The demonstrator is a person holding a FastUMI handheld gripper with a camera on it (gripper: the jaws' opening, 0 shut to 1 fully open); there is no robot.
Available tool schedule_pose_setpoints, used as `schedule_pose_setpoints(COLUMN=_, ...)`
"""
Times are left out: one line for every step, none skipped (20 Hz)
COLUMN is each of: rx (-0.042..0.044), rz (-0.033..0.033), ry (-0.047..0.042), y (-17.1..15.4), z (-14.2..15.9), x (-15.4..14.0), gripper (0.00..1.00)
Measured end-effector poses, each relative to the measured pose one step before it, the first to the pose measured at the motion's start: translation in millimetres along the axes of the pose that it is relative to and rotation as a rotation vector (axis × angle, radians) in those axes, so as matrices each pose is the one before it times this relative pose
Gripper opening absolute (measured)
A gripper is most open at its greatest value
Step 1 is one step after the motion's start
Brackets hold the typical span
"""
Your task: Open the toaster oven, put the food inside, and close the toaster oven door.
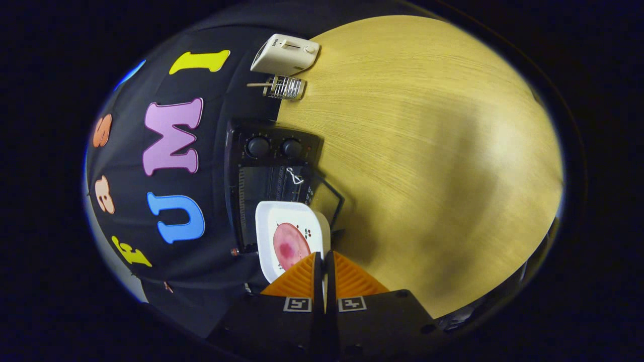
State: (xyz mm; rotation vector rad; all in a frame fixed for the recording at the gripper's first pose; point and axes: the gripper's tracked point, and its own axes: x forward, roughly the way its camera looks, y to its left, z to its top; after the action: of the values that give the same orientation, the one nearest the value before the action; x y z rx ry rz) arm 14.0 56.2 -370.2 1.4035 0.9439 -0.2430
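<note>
Gripper view — fingers (pixel 323 261) clamp plate (pixel 282 221) rim — toaster oven (pixel 271 171) beyond.

Gripper camera, rolled sideways, close on the oven mouth

The one view rides on the gripper (pixel 324 259) and looks forward along its fingers, which pinch the rim of a plate (pixel 282 221) right before the lens. Just beyond stands the open oven (pixel 271 171) at the table (pixel 427 151) edge by the booth wall. Farther along that edge sit a wire rack (pixel 284 87) and a white toaster (pixel 285 54).
</note>
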Motion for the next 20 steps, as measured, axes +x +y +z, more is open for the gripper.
schedule_pose_setpoints(rx=0.02907, rz=0.00156, ry=-0.02301, y=8.45, z=-8.30, x=13.03, gripper=0.05)
schedule_pose_setpoints(rx=0.02260, rz=-0.00008, ry=-0.02198, y=6.38, z=-6.04, x=10.19, gripper=0.05)
schedule_pose_setpoints(rx=0.02399, rz=-0.00646, ry=-0.02370, y=5.67, z=-5.81, x=11.19, gripper=0.05)
schedule_pose_setpoints(rx=0.02125, rz=-0.00787, ry=-0.02815, y=5.96, z=-3.07, x=13.20, gripper=0.05)
schedule_pose_setpoints(rx=0.01778, rz=-0.01542, ry=-0.02244, y=3.39, z=-4.23, x=11.59, gripper=0.05)
schedule_pose_setpoints(rx=0.01576, rz=-0.00620, ry=-0.02198, y=5.80, z=-7.38, x=12.24, gripper=0.05)
schedule_pose_setpoints(rx=0.01075, rz=-0.00559, ry=-0.01044, y=6.58, z=-4.97, x=11.48, gripper=0.05)
schedule_pose_setpoints(rx=0.01708, rz=0.00567, ry=-0.02134, y=7.21, z=-1.96, x=10.97, gripper=0.05)
schedule_pose_setpoints(rx=0.02097, rz=0.00515, ry=-0.02633, y=7.04, z=0.79, x=10.82, gripper=0.05)
schedule_pose_setpoints(rx=0.02151, rz=0.00332, ry=-0.02727, y=6.61, z=1.55, x=10.52, gripper=0.05)
schedule_pose_setpoints(rx=0.00954, rz=-0.00377, ry=-0.02128, y=6.05, z=0.87, x=10.29, gripper=0.05)
schedule_pose_setpoints(rx=0.00394, rz=-0.00270, ry=-0.01954, y=4.24, z=1.24, x=9.21, gripper=0.05)
schedule_pose_setpoints(rx=0.00306, rz=-0.00389, ry=-0.01726, y=3.37, z=1.30, x=7.78, gripper=0.05)
schedule_pose_setpoints(rx=0.00902, rz=0.00197, ry=-0.01080, y=5.15, z=1.42, x=7.13, gripper=0.05)
schedule_pose_setpoints(rx=0.01253, rz=-0.00024, ry=-0.00934, y=4.14, z=0.88, x=9.00, gripper=0.05)
schedule_pose_setpoints(rx=0.00623, rz=-0.00562, ry=-0.00647, y=2.35, z=2.33, x=6.65, gripper=0.05)
schedule_pose_setpoints(rx=-0.00366, rz=-0.00785, ry=-0.00952, y=0.74, z=0.85, x=5.69, gripper=0.05)
schedule_pose_setpoints(rx=-0.01104, rz=-0.00749, ry=0.00085, y=0.67, z=-0.67, x=5.76, gripper=0.05)
schedule_pose_setpoints(rx=-0.00953, rz=-0.00109, ry=0.00175, y=1.41, z=-0.93, x=4.71, gripper=0.05)
schedule_pose_setpoints(rx=0.00174, rz=-0.00179, ry=0.00370, y=1.01, z=-0.91, x=4.28, gripper=0.05)
